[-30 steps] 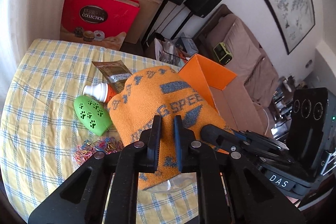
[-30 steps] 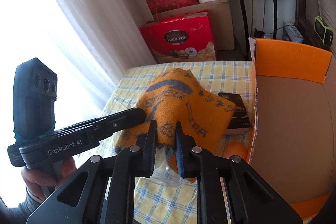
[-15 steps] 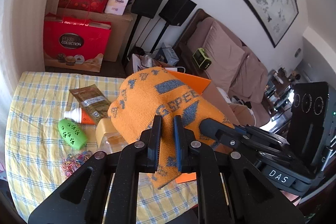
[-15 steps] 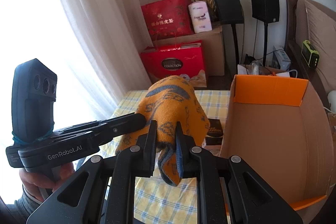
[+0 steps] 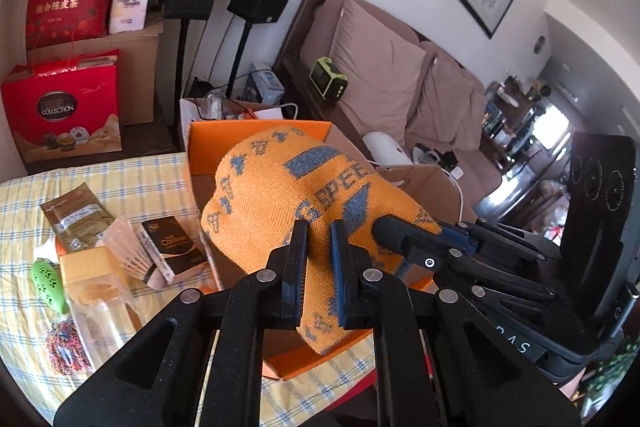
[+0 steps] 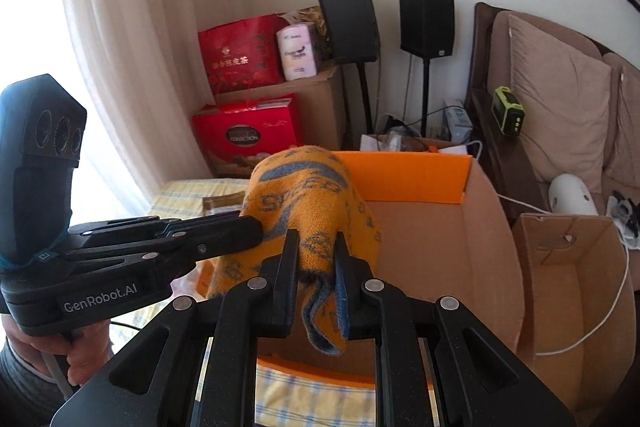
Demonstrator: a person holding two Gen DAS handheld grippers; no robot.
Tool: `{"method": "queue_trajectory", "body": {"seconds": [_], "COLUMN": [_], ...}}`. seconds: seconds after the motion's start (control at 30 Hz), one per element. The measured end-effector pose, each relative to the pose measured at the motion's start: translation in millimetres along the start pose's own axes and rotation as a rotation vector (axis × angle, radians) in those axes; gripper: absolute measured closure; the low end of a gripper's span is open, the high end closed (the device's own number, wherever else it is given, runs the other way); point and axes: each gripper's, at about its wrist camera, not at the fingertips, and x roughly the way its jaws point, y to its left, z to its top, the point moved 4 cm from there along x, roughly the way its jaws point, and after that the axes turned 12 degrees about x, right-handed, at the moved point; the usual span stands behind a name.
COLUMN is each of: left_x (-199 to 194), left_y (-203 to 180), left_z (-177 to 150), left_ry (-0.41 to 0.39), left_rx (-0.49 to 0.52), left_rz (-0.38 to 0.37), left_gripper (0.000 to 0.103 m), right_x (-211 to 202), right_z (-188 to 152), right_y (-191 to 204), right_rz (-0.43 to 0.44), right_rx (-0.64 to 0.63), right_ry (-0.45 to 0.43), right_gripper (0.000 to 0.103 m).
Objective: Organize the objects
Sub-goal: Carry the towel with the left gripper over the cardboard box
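Note:
An orange knit cloth [image 5: 288, 203] with grey-blue lettering hangs in the air between both grippers. My left gripper [image 5: 319, 231] is shut on its near edge; my right gripper [image 6: 316, 243] is shut on another edge, with a fold dangling below the jaws. The cloth [image 6: 308, 195] now hangs over the open cardboard box with orange flaps [image 5: 256, 137], [image 6: 404, 175]. In the left wrist view the right gripper's fingers [image 5: 404, 231] reach in from the right. In the right wrist view the left tool comes in from the left, held by a hand [image 6: 44, 347].
On the yellow checked tablecloth [image 5: 120, 183] lie a brown packet [image 5: 76, 217], a dark box [image 5: 176, 247], a clear jar with yellow lid [image 5: 90, 287], a green paw-print piece [image 5: 48, 283] and coloured rubber bands [image 5: 62, 345]. A second cardboard box [image 6: 568, 287] stands at right.
Both grippers lifted the cloth off the table and carried it right, over the box. The jar, dark box and packet it covered are now uncovered.

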Motion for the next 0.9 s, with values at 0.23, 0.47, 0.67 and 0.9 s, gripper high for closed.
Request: {"method": "queue_trajectory", "body": {"seconds": [0.23, 0.47, 0.67, 0.9], "left_x": [58.1, 102.8, 130.3, 137.3], "left_y": [-33.6, -63.3, -69.3, -59.8], "left_z": [2.7, 2.1, -4.7, -20.4], "left_ry": [0.105, 0.195, 0.249, 0.31], "left_rx": [0.084, 0.159, 0.161, 0.159], "left_rz": [0.017, 0.039, 0.039, 0.047], "left_gripper": [0.093, 0.095, 0.098, 0.097], "right_x": [12.9, 28.7, 39.5, 53.7], "right_z": [-11.8, -21.3, -29.0, -49.1], "right_y": [-49.4, -79.5, -105.0, -120.3], "right_rz": [-0.108, -0.238, -0.272, -0.277], "right_rx": [-0.003, -0.072, -0.079, -0.064], "right_ry": [0.02, 0.012, 0.006, 0.075], "right_gripper": [0.088, 0.088, 0.087, 0.071]}}
